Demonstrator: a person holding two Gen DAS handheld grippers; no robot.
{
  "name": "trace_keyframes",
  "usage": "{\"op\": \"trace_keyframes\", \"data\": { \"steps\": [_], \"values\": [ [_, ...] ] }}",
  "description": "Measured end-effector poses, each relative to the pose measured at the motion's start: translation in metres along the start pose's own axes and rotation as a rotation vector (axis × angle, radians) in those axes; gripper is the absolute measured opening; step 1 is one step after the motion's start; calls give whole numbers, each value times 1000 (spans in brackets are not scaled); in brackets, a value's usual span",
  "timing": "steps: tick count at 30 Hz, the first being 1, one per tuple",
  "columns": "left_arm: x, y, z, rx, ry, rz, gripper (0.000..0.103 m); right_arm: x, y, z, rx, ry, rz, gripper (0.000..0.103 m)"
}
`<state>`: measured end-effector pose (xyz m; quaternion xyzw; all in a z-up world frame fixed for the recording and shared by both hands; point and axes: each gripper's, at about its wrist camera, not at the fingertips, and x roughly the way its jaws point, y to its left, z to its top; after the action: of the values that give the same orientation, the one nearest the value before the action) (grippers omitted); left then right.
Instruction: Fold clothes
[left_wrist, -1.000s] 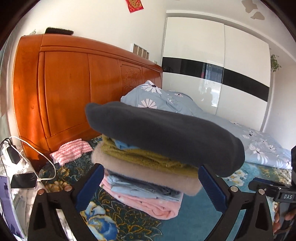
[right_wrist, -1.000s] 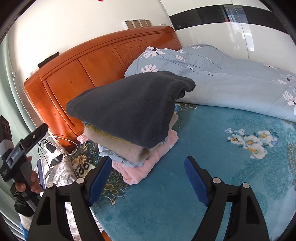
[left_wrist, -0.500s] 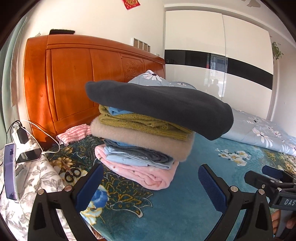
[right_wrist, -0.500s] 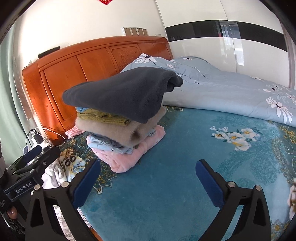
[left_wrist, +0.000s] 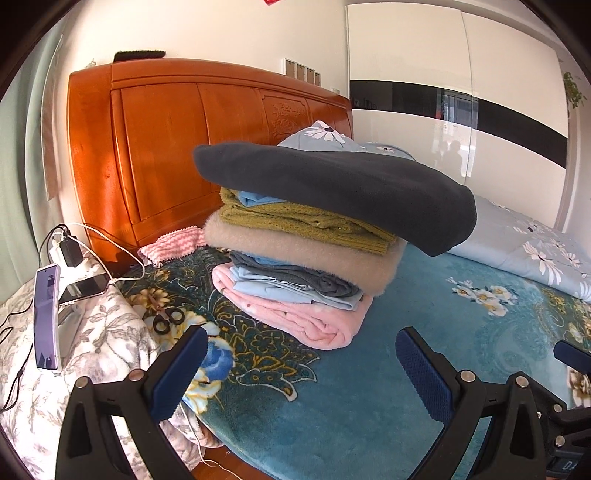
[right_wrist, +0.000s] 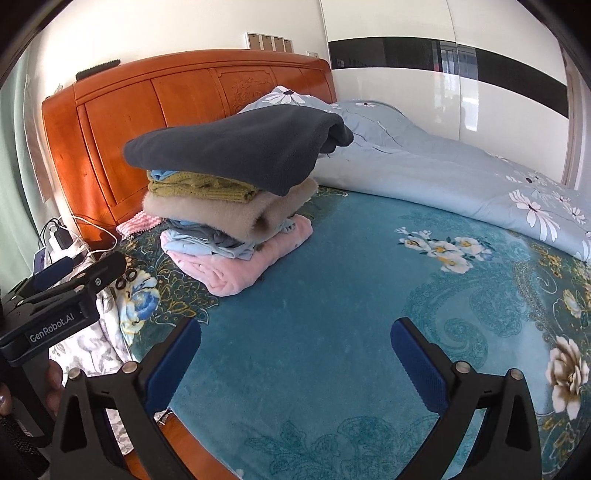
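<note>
On the teal bedspread (right_wrist: 332, 295), folded clothes (left_wrist: 314, 236) lie beyond both gaping, empty hand-held grippers.

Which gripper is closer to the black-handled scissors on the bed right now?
Left. The left gripper has its near finger just in front of the scissors. The right gripper sits further along the blanket, with the left gripper between it and them.
</note>
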<state>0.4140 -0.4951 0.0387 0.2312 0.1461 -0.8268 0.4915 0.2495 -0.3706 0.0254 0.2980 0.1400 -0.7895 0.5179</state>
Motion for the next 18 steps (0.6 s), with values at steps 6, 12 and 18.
{"op": "trace_keyframes", "data": {
  "steps": [6,12,18],
  "values": [
    [-20,-4,5,-2,-11,23,103,-13,7,3,9,-15,59,103],
    [-29,-9,4,18,-10,16,103,-21,11,3,2,-16,40,103],
    [-33,-13,2,33,-7,4,103,-26,18,6,-18,-20,33,103]
  ]
}}
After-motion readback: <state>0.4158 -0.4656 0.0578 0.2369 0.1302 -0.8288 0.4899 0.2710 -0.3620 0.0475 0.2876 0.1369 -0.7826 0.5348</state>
